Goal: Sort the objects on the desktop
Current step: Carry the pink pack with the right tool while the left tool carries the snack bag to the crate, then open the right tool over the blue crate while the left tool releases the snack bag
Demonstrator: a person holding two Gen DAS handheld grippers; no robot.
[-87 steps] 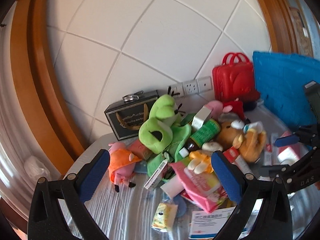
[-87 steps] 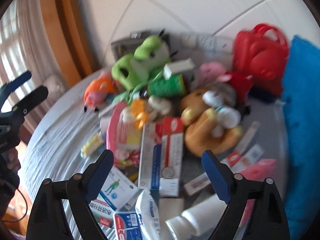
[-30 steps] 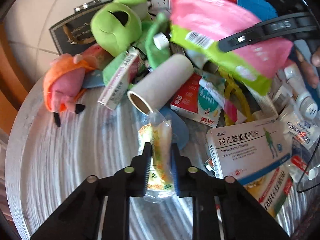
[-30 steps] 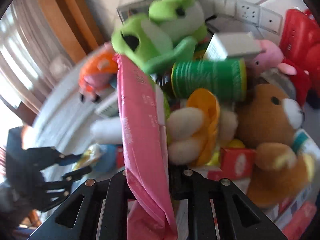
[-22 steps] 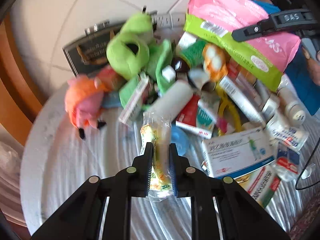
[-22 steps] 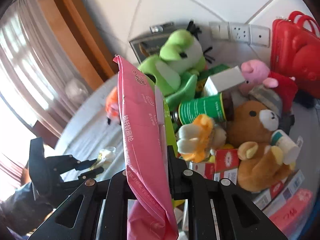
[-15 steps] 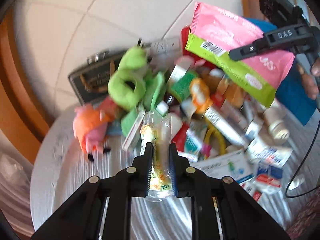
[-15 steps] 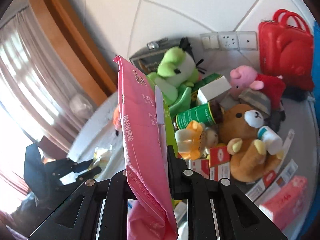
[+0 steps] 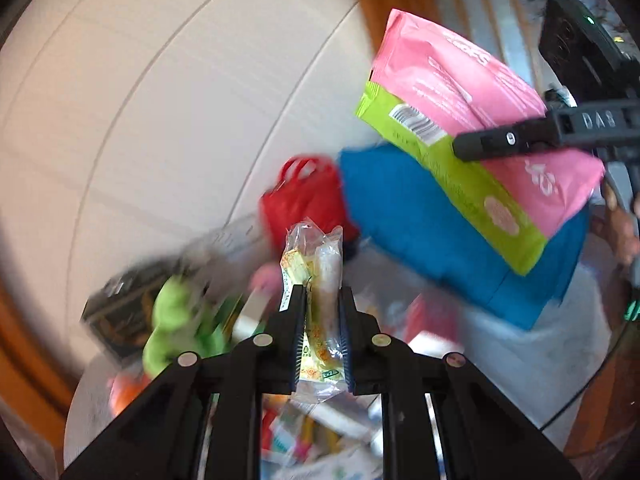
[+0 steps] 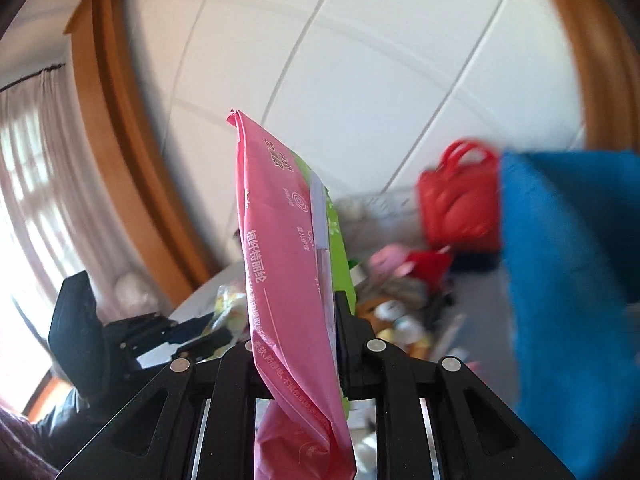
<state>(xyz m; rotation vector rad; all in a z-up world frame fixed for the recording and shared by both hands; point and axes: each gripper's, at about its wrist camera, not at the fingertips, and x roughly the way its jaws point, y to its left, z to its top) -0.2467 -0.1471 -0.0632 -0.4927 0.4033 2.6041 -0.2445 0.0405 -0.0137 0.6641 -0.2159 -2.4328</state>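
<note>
- The left gripper (image 9: 322, 336) is clamped on a small clear plastic packet with yellow print (image 9: 318, 300), held above the cluttered table; its long axis runs away along the fingers.
- The right gripper (image 10: 296, 340) pinches a flat pink-and-green soft pack (image 10: 288, 264), edge-on, its long axis rising up and away.
- Far right: a blurred red toy suitcase (image 10: 460, 204) beside a blue cloth (image 10: 572, 280).

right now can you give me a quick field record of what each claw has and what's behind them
left claw: shut on clear snack packet, held upright
right claw: shut on pink and green pouch, edge-on in its own view
pouch from the left view: broad side showing, barcode on the green strip
table: blurred pile of toys and boxes, green plush at left
backdrop: red bag beside blue bin, white tiled wall
</note>
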